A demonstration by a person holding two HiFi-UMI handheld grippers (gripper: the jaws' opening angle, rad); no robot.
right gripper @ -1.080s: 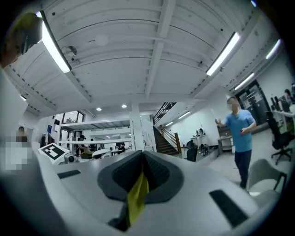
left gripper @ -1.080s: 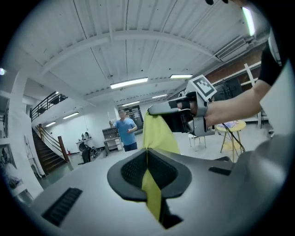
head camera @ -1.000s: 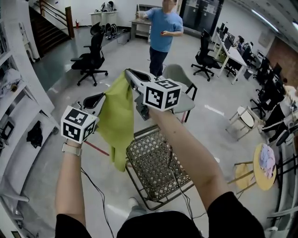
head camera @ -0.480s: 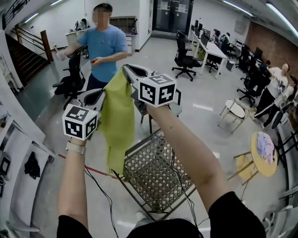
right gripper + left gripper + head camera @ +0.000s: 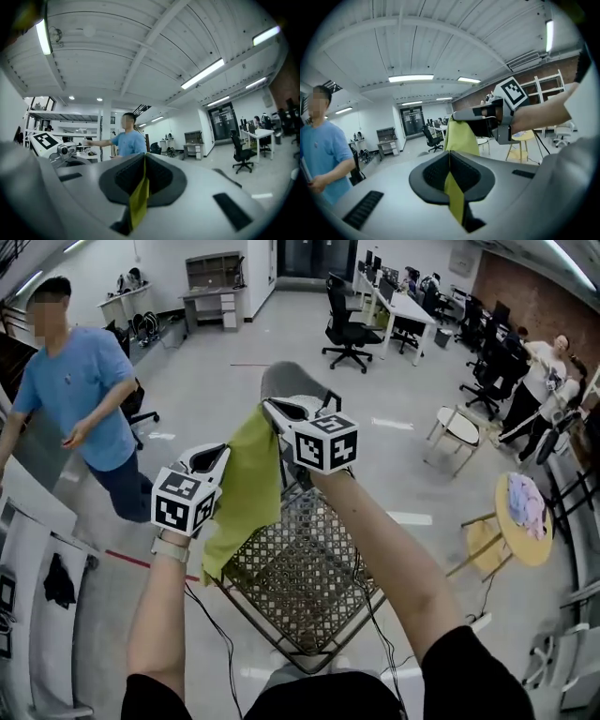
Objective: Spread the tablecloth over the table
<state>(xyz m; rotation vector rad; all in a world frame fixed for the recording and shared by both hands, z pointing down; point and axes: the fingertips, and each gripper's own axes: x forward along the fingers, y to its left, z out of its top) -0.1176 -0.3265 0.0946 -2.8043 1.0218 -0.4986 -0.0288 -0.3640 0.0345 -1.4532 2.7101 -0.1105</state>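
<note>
Yellow-green cloth (image 5: 246, 486) hangs below our fingers (image 5: 208, 458), held up, not spread yet. Our left gripper (image 5: 223, 453) and right gripper (image 5: 268, 406) both squeeze shut on its top edge. Under them sits the wire mesh table (image 5: 309, 587). Next we pull it wide.

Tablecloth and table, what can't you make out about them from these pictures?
- Tablecloth: full size and shape unclear. In the head view it hangs bunched from the left gripper and right gripper; each gripper view shows only a pinched strip.
- Table: head view shows no legs beneath its mesh top; the person's right arm covers its right side.
- Round yellow table: what lies on it is too small, head view.
</note>
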